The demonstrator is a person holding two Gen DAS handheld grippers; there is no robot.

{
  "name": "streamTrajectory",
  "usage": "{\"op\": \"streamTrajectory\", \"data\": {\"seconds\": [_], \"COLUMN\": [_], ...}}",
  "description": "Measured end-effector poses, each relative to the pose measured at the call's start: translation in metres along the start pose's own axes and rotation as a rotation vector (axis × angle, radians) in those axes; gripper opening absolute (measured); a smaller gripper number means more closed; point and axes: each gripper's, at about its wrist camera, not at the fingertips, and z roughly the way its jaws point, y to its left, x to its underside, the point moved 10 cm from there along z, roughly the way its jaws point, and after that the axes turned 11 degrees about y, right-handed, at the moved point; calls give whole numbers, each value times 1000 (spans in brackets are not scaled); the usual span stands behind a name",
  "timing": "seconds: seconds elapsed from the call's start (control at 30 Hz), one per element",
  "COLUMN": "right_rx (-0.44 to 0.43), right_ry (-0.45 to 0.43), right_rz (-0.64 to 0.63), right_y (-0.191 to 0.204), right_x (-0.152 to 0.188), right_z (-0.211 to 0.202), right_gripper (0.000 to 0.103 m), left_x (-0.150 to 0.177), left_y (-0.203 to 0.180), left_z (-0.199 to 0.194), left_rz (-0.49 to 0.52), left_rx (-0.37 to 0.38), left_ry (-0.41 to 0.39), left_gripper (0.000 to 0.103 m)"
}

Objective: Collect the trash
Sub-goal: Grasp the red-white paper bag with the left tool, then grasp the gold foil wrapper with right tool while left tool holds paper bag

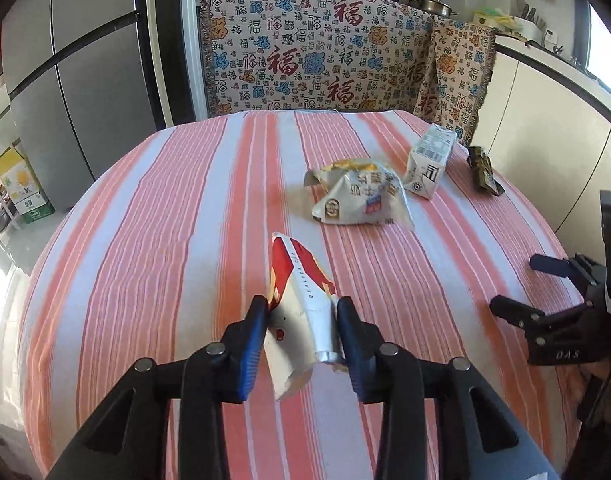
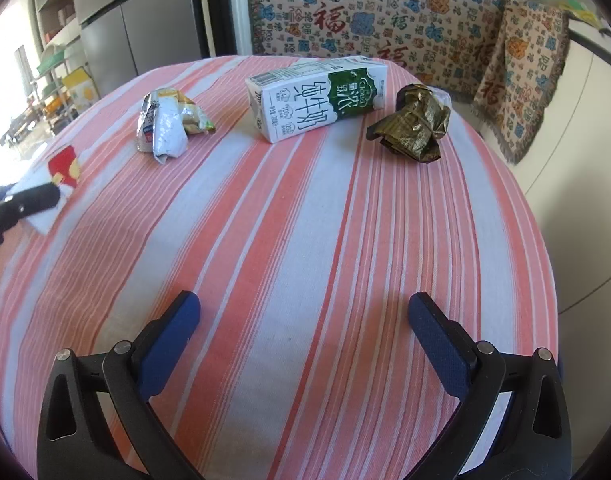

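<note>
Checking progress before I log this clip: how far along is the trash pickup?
Nothing looks collected yet; no bin is in view. In hand: the left gripper is clamped on the red-and-white wrapper. Left on the striped tablecloth: crumpled snack bag, milk carton, green wrapper. The right gripper is open, empty.

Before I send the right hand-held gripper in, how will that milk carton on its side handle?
The milk carton lies on a flat face, so it should slide rather than roll. Its walls look undented, so probably stiff enough to pinch. Whether it is empty is not visible; expect light. The right hand-held gripper stands open.
</note>
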Motion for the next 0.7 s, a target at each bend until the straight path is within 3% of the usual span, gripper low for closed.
{"op": "streamTrajectory", "data": {"seconds": [0.07,0.13,0.17,0.27,0.47,0.57,0.7], "right_rx": [0,0,0,0,-9,-76,-31], "right_ry": [0,0,0,0,-19,-74,-91], "right_rz": [0,0,0,-1,22,144,240], "right_y": [0,0,0,0,-6,-27,-66], "right_x": [0,0,0,0,-2,-9,-43], "right_z": [0,0,0,0,-3,-15,-16], "right_gripper": [103,103,103,102,102,102,102], "left_x": [6,8,7,8,10,10,10], "left_y": [-3,-3,-2,2,3,2,3], "left_z": [4,14,18,30,31,31,31], "left_rz": [9,8,2,-25,-39,-41,-40], "left_rx": [-19,-37,-42,-54,-56,-53,-56], "left_ry": [-2,17,23,56,58,58,58], "left_gripper": [54,55,66,75,80,80,80]}}
